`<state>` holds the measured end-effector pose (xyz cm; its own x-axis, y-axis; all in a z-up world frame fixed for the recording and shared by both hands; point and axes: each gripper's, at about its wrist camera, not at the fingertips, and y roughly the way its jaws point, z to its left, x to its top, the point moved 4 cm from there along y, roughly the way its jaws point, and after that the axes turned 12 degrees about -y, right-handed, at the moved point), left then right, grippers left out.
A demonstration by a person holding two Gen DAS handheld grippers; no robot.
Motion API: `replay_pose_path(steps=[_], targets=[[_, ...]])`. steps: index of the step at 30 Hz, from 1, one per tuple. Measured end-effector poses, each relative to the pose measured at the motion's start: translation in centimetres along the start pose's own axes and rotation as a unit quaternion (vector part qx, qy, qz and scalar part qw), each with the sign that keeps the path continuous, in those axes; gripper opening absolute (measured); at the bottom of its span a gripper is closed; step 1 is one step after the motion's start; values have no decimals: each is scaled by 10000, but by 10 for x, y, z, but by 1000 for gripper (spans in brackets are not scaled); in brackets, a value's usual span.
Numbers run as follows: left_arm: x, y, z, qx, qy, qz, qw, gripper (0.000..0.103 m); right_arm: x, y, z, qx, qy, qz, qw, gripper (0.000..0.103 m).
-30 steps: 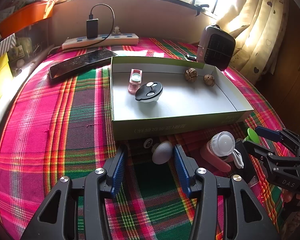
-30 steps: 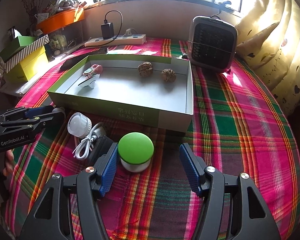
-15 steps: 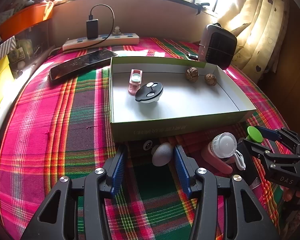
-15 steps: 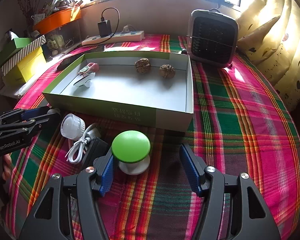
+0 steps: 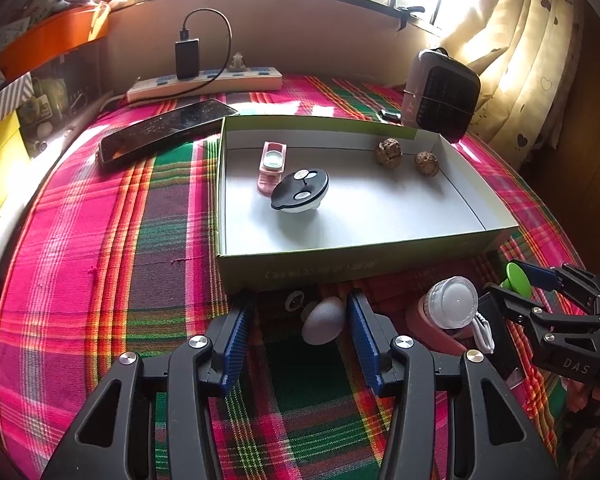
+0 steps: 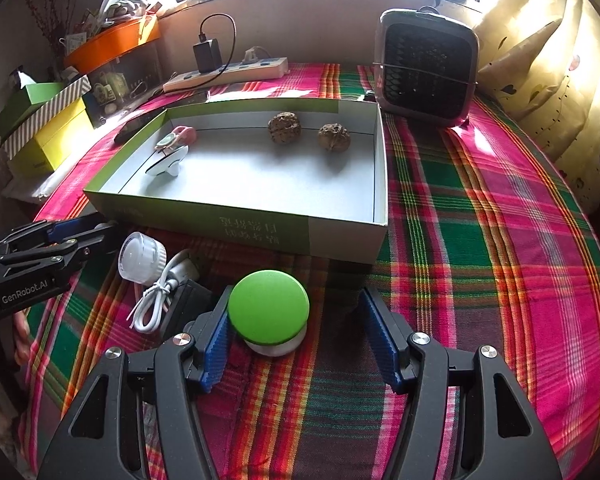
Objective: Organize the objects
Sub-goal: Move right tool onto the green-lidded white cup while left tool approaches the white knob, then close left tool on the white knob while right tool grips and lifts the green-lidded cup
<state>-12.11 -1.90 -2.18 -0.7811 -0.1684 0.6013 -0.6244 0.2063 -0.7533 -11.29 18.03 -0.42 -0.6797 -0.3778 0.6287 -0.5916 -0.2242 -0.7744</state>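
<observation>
An open green box (image 5: 364, 270) (image 6: 260, 228) lies on the plaid cloth; inside are a pink watch (image 5: 272, 162), a black-topped device (image 5: 300, 192) and two walnuts (image 5: 388, 152) (image 6: 284, 128). My left gripper (image 5: 300, 320) is open, its fingers around a small grey egg-shaped object (image 5: 324, 320) by the box's near wall. My right gripper (image 6: 296, 328) is open around a green-topped round device (image 6: 268, 312), which touches the left finger. It also shows at the right of the left wrist view (image 5: 518, 278).
Between the grippers lie a white-capped pink object (image 5: 452, 308) (image 6: 142, 258), a white cable (image 6: 152, 304) and a black block (image 6: 184, 308). A phone (image 5: 164, 130), power strip (image 5: 204, 84) and small heater (image 6: 424, 68) stand behind the box. Boxes (image 6: 48, 136) sit at left.
My right gripper has moved forward, so the green-topped device sits deeper between its fingers, against the left one. My left gripper has barely moved.
</observation>
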Motion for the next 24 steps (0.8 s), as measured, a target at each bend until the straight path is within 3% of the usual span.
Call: replay_pose_path(steps=[6,14,18,24], targets=[[0,-1,1,17,10,-7,10000,46,0,0,2,1,-42,-9,10000,49],[1,-1,5,87,-54,-43,9999,35,1,-1,2,-5,-53,-22,10000,35],[1,-1,7,117,-104,-61,9999,30,1,-1,2,-10,-64,-20,10000,35],[1,-2,8,111,-109,-62,9999,29,1,-1,2,-6,-61,-22,10000,35]])
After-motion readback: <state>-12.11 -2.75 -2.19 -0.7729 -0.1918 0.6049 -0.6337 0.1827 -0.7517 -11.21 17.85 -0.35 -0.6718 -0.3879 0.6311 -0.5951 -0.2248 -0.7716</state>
